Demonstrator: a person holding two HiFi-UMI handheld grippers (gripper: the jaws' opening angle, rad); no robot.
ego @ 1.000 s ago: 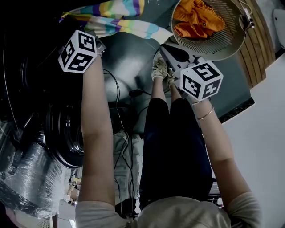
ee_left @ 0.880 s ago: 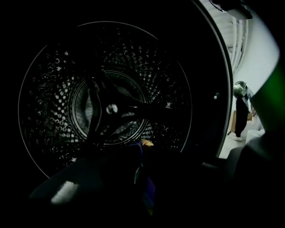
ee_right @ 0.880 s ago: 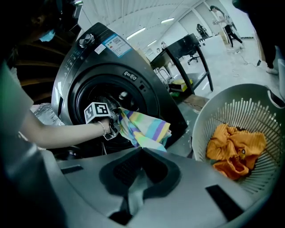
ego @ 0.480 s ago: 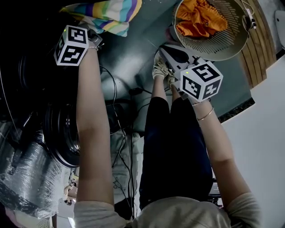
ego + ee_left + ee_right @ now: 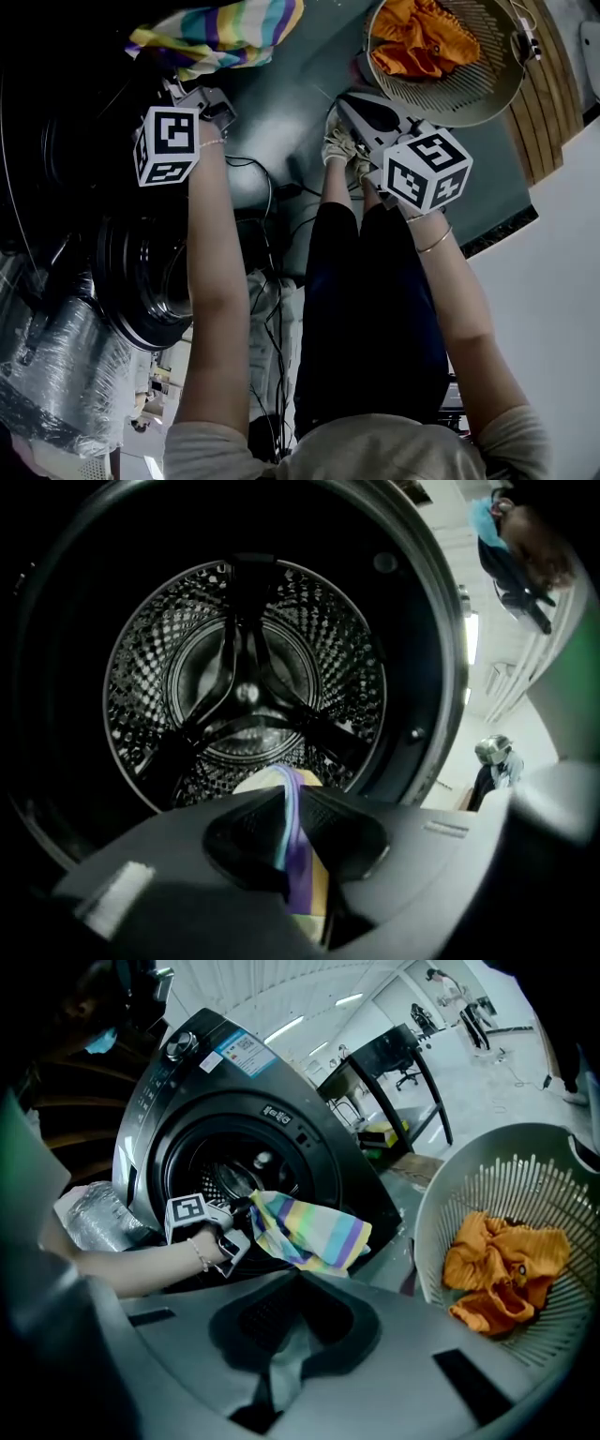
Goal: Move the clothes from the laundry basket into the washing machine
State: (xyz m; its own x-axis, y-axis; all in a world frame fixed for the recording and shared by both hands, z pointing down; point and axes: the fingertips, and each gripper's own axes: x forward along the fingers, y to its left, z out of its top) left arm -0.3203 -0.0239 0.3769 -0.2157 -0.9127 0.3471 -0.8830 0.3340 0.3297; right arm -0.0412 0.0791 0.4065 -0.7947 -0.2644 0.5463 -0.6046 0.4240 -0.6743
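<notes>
My left gripper (image 5: 187,84) is at the dark mouth of the washing machine (image 5: 202,1162), shut on a striped, many-coloured cloth (image 5: 217,30). Its jaws have just been closing with that cloth between them. In the left gripper view the cloth (image 5: 298,855) runs between the closed jaws, and the perforated drum (image 5: 244,677) lies straight ahead. The rest of the cloth (image 5: 309,1227) hangs outside the opening. My right gripper (image 5: 343,101) is shut on nothing, low beside the white laundry basket (image 5: 469,112). An orange garment (image 5: 417,37) lies in the basket.
The round machine door (image 5: 141,281) stands open at lower left, above a plastic-wrapped bundle (image 5: 56,375). Cables (image 5: 267,281) trail on the floor beside the person's legs and shoes (image 5: 337,145). A wooden strip (image 5: 548,84) borders the basket's right.
My left gripper has rolled and drawn back down the picture. The striped cloth, earlier spread out to the right, is now bunched at the machine's mouth. The right gripper has stayed still.
</notes>
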